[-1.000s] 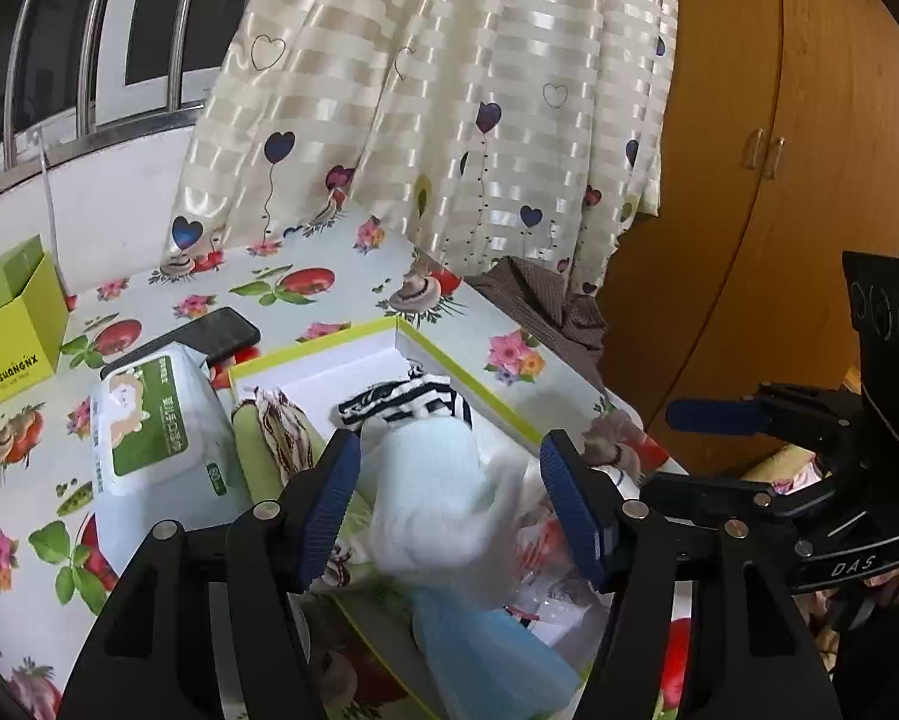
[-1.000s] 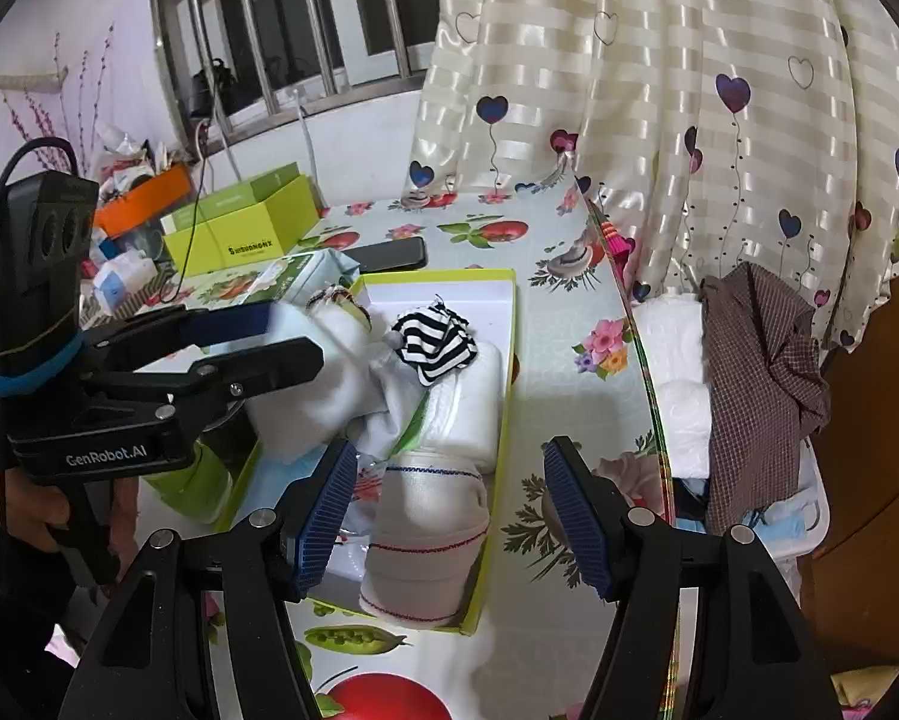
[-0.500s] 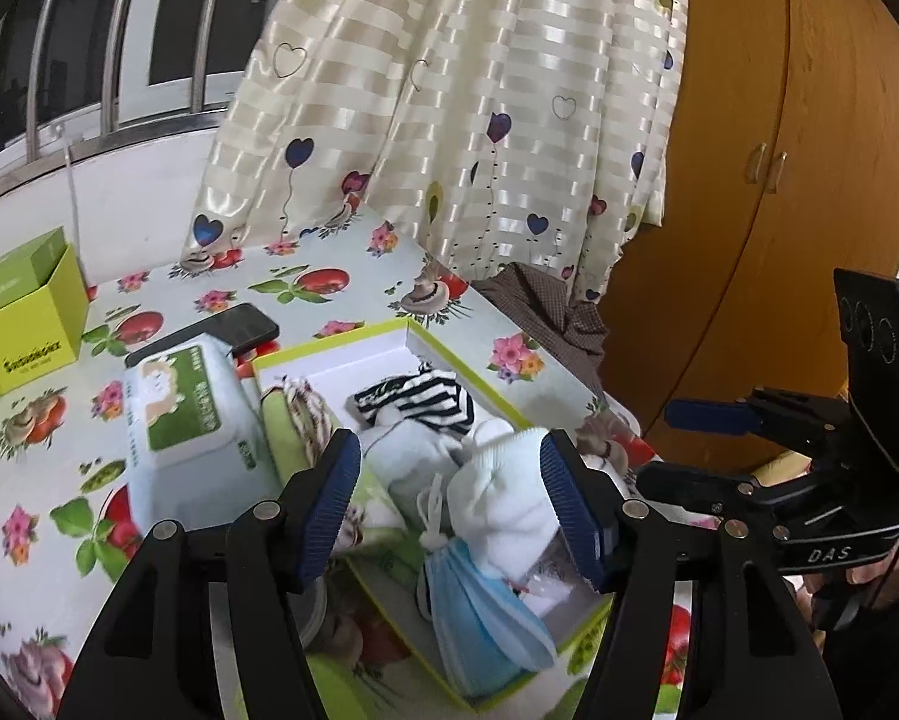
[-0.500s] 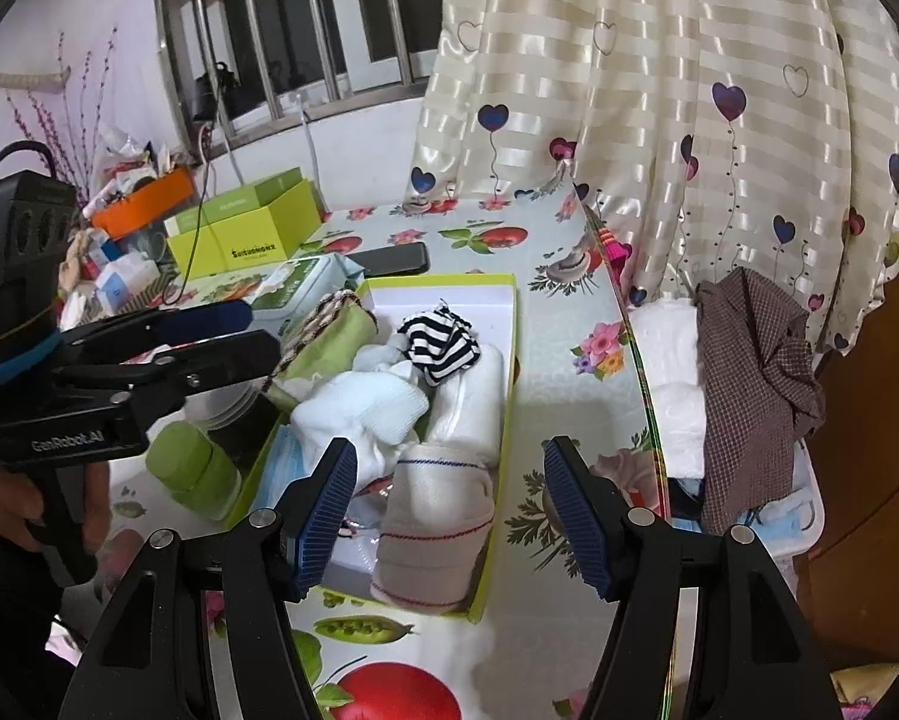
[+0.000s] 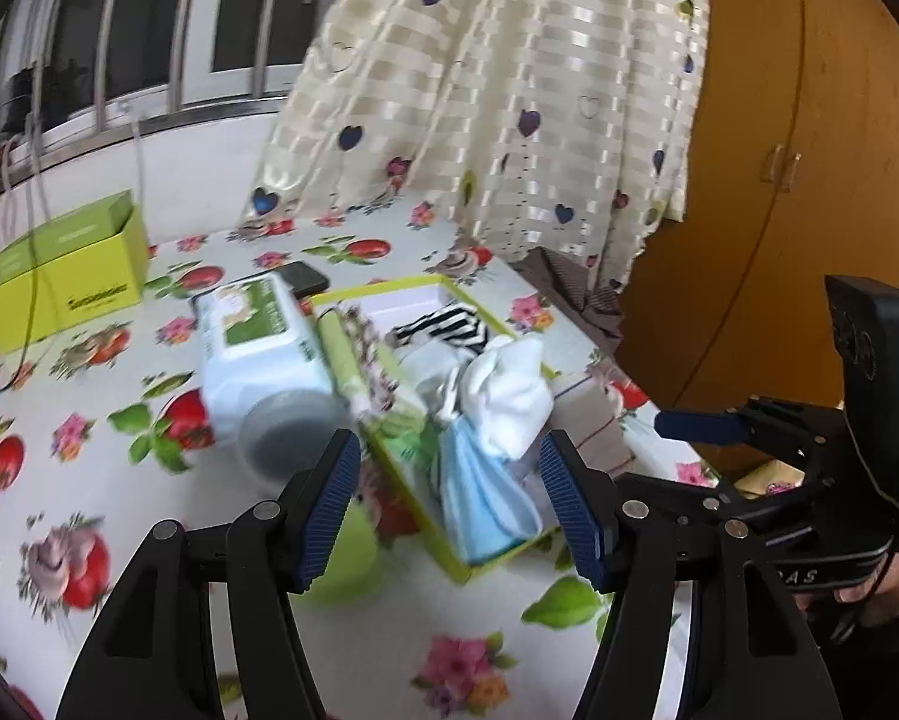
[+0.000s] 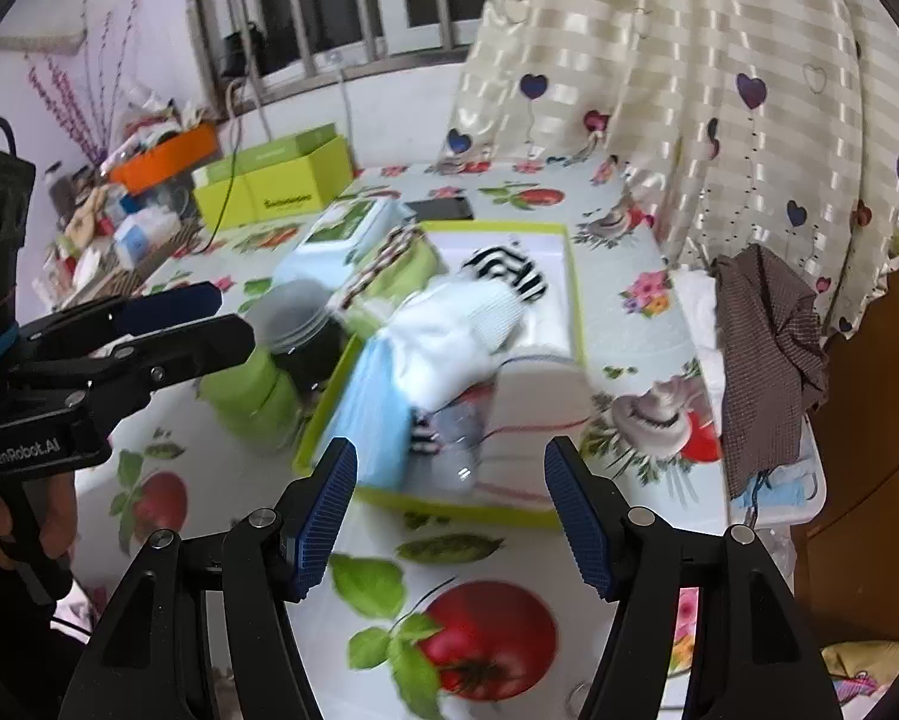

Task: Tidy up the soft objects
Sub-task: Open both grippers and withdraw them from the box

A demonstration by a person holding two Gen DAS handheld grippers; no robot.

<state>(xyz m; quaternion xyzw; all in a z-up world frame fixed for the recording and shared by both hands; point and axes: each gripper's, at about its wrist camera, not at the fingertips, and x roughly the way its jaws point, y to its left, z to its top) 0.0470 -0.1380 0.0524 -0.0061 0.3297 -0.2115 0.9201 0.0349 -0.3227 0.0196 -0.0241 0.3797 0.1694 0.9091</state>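
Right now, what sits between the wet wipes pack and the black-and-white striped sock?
In the left wrist view, a rolled green cloth with braided trim lies between the wet wipes pack and the striped sock, at the box's left edge.

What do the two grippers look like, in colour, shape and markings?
Both are black, angular frames with two fingers that carry ribbed blue pads. The left gripper bears white "GenRobot.AI" lettering and a blue band around its black camera block. The right gripper shows white letters that look like "DAS" and a small green light on its camera block. Bare hands hold both handles.
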